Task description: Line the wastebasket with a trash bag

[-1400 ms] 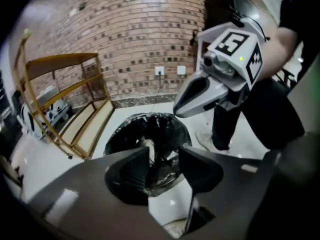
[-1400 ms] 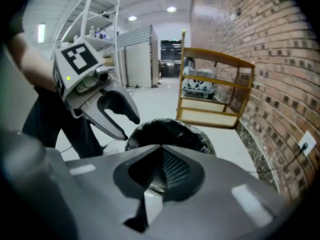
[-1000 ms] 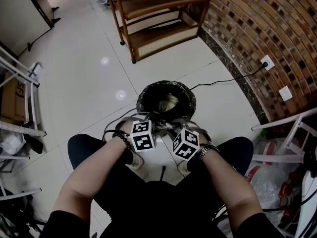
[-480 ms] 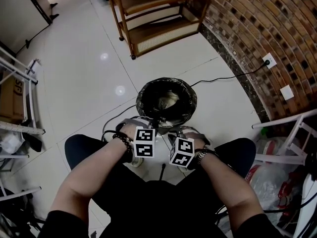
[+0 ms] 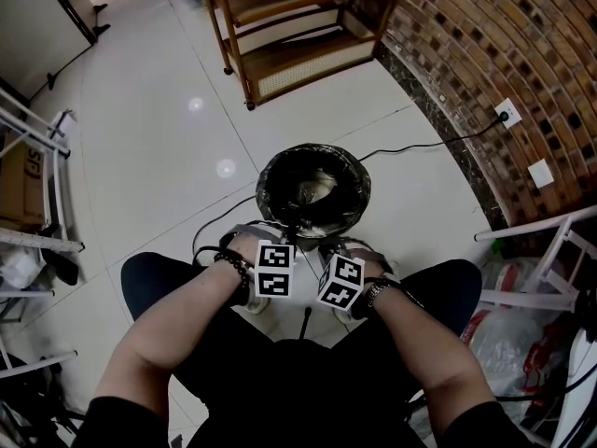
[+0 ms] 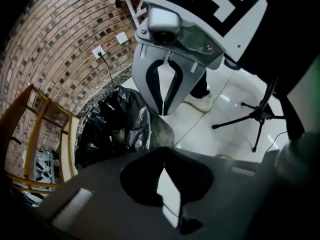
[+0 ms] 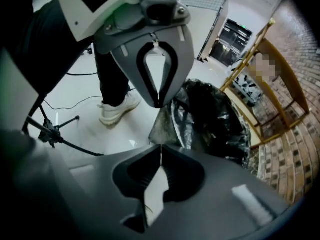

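A round wastebasket [image 5: 314, 190] stands on the tiled floor, lined with a crinkled black trash bag [image 5: 280, 180]. Both grippers meet at its near rim, marker cubes side by side. My left gripper [image 5: 287, 241] is shut, and so is my right gripper [image 5: 325, 246]. In the right gripper view a thin flap of bag film [image 7: 162, 125] runs from the left gripper's closed tips down into my right gripper [image 7: 161, 148]. In the left gripper view the bag's edge [image 6: 150, 129] reaches my left gripper [image 6: 162, 151]. The rim's near side is hidden behind the cubes.
A wooden shelf unit on castors [image 5: 289, 35] stands behind the basket, a brick wall [image 5: 485, 73] with a socket [image 5: 505, 115] and a cable [image 5: 420, 147] to the right. White racks [image 5: 541, 250] flank both sides. A tripod [image 6: 255, 116] stands near the person's shoe [image 7: 117, 109].
Both grippers have sunk a little and drawn closer together at the basket's near rim. The basket has stayed put.
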{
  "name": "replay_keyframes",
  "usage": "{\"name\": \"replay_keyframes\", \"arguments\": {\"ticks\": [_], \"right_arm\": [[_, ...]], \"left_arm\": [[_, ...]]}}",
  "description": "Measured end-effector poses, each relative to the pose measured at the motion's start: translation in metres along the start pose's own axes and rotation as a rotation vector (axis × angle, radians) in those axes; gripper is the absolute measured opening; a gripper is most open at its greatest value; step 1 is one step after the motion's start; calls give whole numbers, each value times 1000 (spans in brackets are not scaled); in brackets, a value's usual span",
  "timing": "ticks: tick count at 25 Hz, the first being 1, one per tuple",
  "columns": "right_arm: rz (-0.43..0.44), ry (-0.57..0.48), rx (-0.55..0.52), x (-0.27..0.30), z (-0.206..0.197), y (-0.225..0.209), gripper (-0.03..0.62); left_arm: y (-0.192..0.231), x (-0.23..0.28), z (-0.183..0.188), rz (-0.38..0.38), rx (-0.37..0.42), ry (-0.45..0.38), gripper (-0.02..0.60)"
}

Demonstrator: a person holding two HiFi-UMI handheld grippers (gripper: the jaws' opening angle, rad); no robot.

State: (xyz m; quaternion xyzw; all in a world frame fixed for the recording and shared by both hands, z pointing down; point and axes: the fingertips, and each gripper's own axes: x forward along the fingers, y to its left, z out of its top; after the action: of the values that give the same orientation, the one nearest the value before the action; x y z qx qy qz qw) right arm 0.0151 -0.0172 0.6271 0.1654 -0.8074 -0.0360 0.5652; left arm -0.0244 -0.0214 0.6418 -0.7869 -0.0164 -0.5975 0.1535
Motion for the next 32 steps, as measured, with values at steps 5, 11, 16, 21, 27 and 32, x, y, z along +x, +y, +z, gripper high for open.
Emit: {"name": "replay_keyframes", "arguments": {"ticks": [5, 11, 16, 21, 27, 32], "right_arm": [[39, -108, 89, -46, 24, -23, 11], [35, -121, 185, -56, 44, -116, 9], [122, -39, 290, -6, 44, -150, 3], [225, 27, 397, 53, 50, -150, 3], [341, 98, 555, 110, 35, -126, 3], [552, 169, 699, 118, 25, -79, 3]], "left_arm": [[-10, -34, 20, -104, -110, -125, 2], [50, -72, 18, 2, -294, -218, 2], [126, -106, -3, 118, -417, -245, 2], [181, -119, -32, 188, -527, -264, 2], [214, -114, -39, 192, -599, -307, 2], [230, -117, -37, 197, -615, -341, 2]]}}
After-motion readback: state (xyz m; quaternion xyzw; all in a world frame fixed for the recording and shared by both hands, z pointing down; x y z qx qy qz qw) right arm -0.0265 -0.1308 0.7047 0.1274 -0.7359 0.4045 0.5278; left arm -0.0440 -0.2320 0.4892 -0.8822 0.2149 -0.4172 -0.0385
